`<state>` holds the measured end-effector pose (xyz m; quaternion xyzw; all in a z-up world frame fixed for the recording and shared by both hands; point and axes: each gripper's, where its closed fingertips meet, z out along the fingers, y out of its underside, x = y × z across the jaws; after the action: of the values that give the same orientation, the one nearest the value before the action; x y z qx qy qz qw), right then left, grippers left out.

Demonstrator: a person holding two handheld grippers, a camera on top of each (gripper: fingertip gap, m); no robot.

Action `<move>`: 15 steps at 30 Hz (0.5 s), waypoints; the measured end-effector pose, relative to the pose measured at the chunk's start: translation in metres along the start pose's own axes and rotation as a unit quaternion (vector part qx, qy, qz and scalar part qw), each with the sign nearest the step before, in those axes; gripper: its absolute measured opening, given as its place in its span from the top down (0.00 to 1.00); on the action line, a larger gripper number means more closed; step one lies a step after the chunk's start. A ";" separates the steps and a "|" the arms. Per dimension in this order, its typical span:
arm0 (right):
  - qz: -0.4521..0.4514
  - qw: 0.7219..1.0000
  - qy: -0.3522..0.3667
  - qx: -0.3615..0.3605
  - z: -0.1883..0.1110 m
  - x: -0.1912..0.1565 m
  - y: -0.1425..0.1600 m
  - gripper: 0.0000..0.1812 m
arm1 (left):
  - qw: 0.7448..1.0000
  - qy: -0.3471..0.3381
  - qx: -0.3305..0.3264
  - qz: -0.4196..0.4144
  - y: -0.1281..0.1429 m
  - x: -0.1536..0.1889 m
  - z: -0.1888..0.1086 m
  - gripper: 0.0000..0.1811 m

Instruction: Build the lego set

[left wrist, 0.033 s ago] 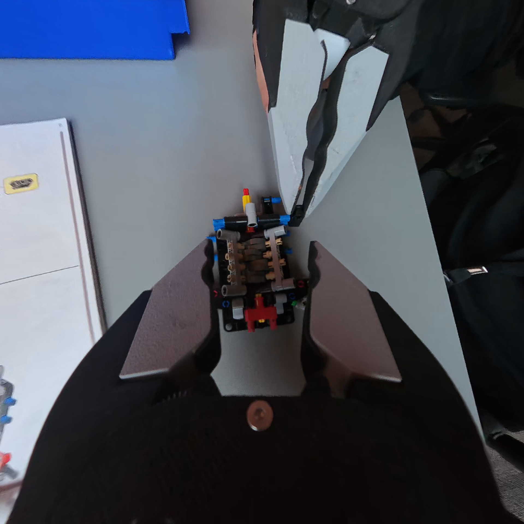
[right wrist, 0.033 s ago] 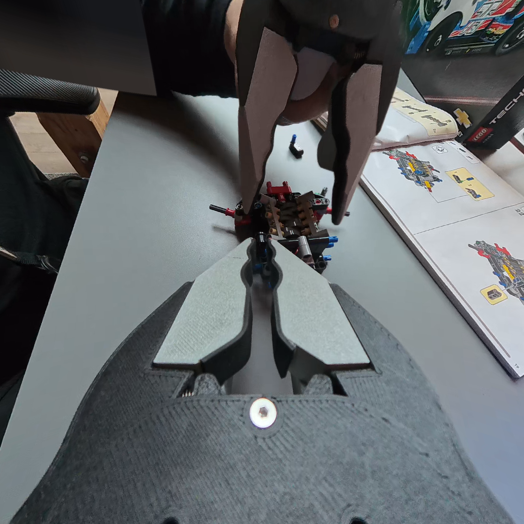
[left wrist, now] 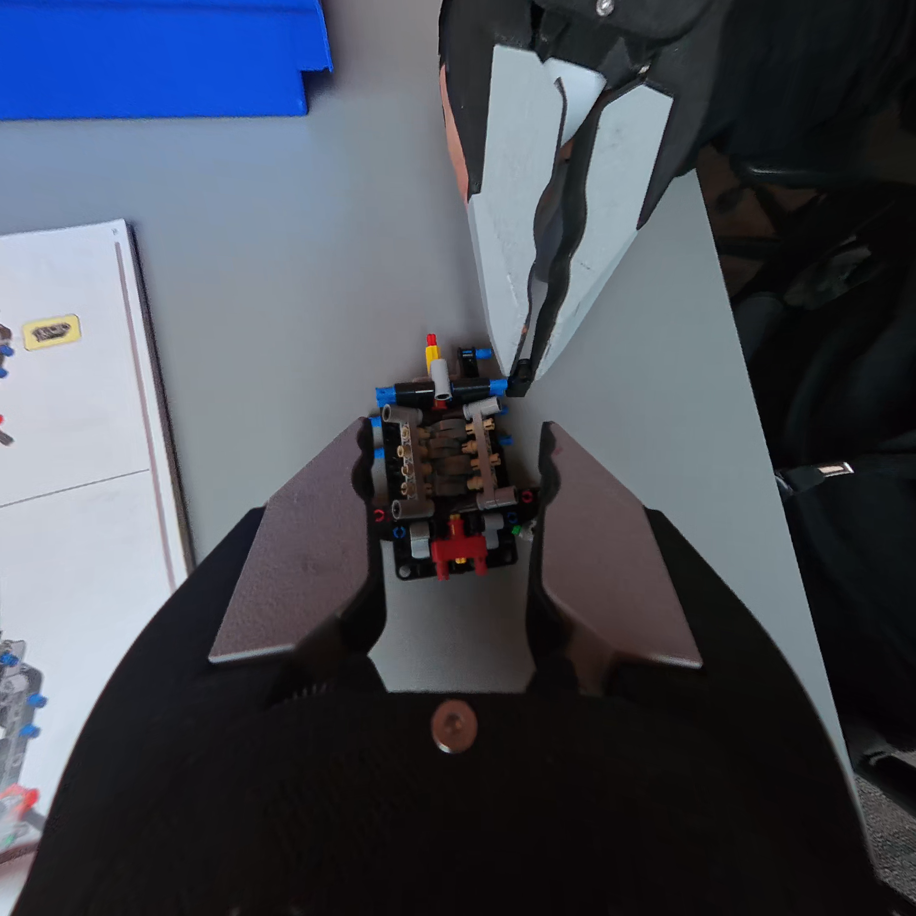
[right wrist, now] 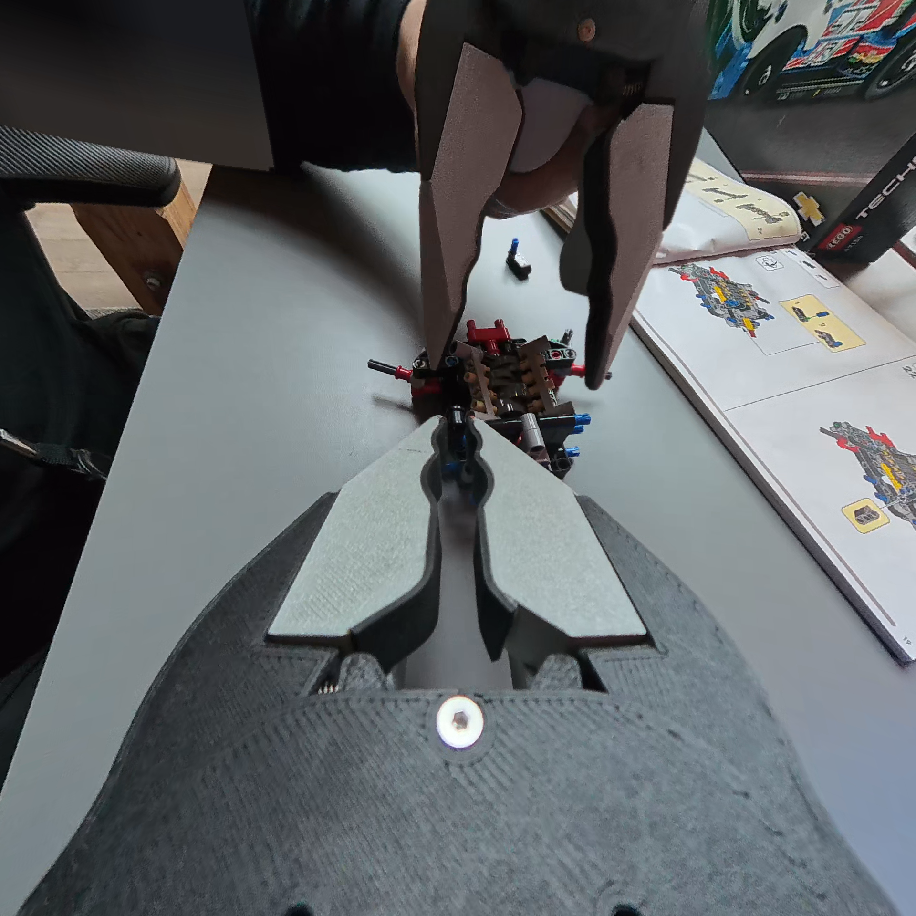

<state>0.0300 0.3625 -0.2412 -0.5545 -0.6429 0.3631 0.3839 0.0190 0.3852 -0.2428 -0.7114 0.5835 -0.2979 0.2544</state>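
Note:
The lego assembly (left wrist: 446,476), a black frame with grey beams, tan pins and a red piece at its near end, lies on the grey table (left wrist: 277,277). My left gripper (left wrist: 455,436) straddles it with jaws wide, both fingers against its sides; it also shows in the right wrist view (right wrist: 515,372). My right gripper (right wrist: 457,421) is shut on a small black connector (right wrist: 458,438) with a blue pin. It holds the connector against the blue pin at the assembly's far right corner (left wrist: 518,379). A loose black piece with a blue pin (right wrist: 518,260) lies just beyond the assembly.
The open instruction booklet (left wrist: 74,446) lies left of the assembly and shows in the right wrist view (right wrist: 793,396). A blue tray (left wrist: 148,59) is at the far left. The lego box (right wrist: 867,213) stands behind the booklet. The table edge (left wrist: 743,396) and a chair armrest (right wrist: 74,168) are close. Less than 4 cm separates the two grippers' tips.

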 end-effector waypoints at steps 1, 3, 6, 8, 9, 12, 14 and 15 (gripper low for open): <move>0.005 1.000 -0.003 0.005 -0.001 0.000 -0.001 0.98 | 1.000 0.001 0.001 0.004 -0.002 0.000 -0.001 0.64; 0.019 0.999 -0.014 0.023 -0.005 0.000 -0.005 0.98 | 1.000 0.009 0.003 0.002 -0.004 -0.002 -0.001 0.62; 0.036 0.999 -0.014 0.035 -0.012 0.005 -0.005 0.98 | 0.999 0.033 0.011 -0.022 -0.003 -0.004 0.001 0.62; 0.035 0.999 -0.007 0.031 -0.014 0.007 -0.003 0.98 | 0.999 0.041 0.021 -0.029 -0.005 -0.003 0.000 0.64; 0.033 0.999 -0.007 0.032 -0.014 0.007 -0.003 0.98 | 0.999 0.038 0.024 -0.025 -0.006 -0.003 0.001 0.67; 0.032 0.999 -0.011 0.024 -0.012 0.006 -0.001 0.98 | 1.000 0.019 0.005 -0.006 -0.005 -0.004 0.003 0.69; 0.029 0.999 -0.012 0.020 -0.011 0.005 0.000 0.98 | 1.000 0.013 0.003 0.005 -0.007 -0.006 0.003 0.71; 0.028 0.999 -0.011 0.020 -0.011 0.005 0.000 0.98 | 1.000 0.016 0.006 0.007 -0.009 -0.005 0.003 0.71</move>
<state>0.0395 0.3677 -0.2357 -0.5603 -0.6241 0.3928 0.3773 0.0265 0.3923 -0.2392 -0.7010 0.5904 -0.3109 0.2517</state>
